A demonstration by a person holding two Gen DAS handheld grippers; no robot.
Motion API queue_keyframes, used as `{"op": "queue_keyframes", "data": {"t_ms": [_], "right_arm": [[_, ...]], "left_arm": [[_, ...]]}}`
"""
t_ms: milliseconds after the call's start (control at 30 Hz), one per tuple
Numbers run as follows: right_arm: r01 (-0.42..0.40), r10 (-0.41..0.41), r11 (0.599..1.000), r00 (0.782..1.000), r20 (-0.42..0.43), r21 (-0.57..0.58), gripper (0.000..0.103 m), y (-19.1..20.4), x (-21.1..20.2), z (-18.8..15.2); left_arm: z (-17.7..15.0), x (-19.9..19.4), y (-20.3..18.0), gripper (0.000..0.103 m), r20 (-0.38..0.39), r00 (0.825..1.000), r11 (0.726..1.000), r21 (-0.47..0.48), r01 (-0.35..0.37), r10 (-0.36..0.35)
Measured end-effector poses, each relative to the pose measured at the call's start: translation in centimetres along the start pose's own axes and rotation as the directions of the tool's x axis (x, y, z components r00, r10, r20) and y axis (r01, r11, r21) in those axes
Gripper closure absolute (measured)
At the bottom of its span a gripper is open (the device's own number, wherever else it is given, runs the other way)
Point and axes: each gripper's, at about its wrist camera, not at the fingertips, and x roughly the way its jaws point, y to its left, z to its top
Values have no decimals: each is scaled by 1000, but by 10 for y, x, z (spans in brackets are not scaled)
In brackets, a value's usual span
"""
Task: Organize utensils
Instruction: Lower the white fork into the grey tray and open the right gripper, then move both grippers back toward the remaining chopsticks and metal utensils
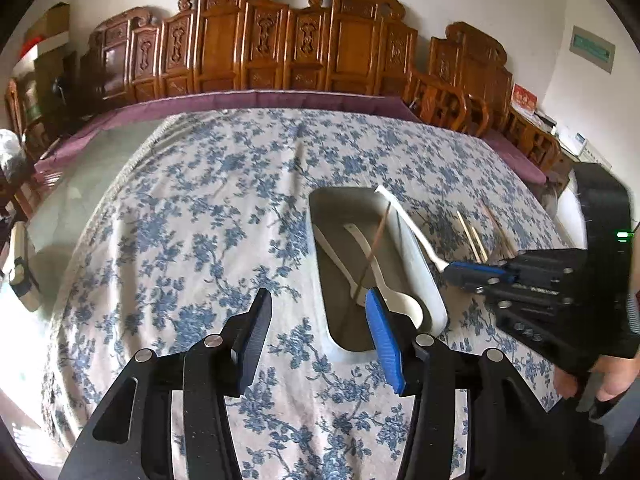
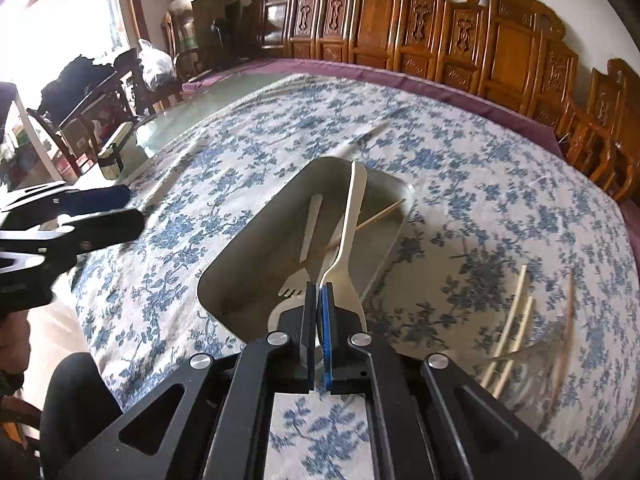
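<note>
Over the tray, a white plastic utensil is held by the right hand-held gripper, whose jaws are pinched fully together on its thin neck, the long handle pointing away; it is judged to be on its way into the tray. Already lying in the tray are a white fork, another white utensil and a thin wooden chopstick, gathered so the utensils sit together. Beside the tray, the left hand-held gripper is seen half open and empty, its ribbed blue pad facing inward. More pale chopsticks are left loose on the tabletop, which is draped in a soft, wrinkled blue-flowered cloth. Rounded corners and smooth, shallow walls are shown by the tray.
</note>
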Motion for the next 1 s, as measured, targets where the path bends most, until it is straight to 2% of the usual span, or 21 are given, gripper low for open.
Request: {"op": "queue_keyframes", "data": {"t_ms": [167, 400, 600, 800, 933, 1000], "right_arm": [[-15, 16, 1000, 998, -56, 25, 99, 3, 31, 8], [-23, 26, 999, 998, -61, 46, 96, 6, 45, 13], [-17, 18, 999, 999, -37, 36, 96, 3, 29, 9], [22, -22, 999, 1000, 15, 30, 95, -5, -7, -2], [49, -50, 999, 998, 34, 13, 69, -12, -28, -14], [71, -71, 997, 997, 39, 2, 67, -16, -37, -22]], "left_arm": [[-1, -3, 10, 52, 6, 1000, 1000, -18, -5, 5], [-3, 0, 16, 52, -3, 1000, 999, -36, -4, 4], [-4, -1, 10, 51, -4, 1000, 1000, -20, -3, 3], [-6, -3, 1, 43, 3, 1000, 1000, -1, 2, -2], [-7, -4, -7, 30, 7, 1000, 1000, 14, 3, -3], [-8, -4, -12, 27, 4, 1000, 1000, 23, 7, -7]]}}
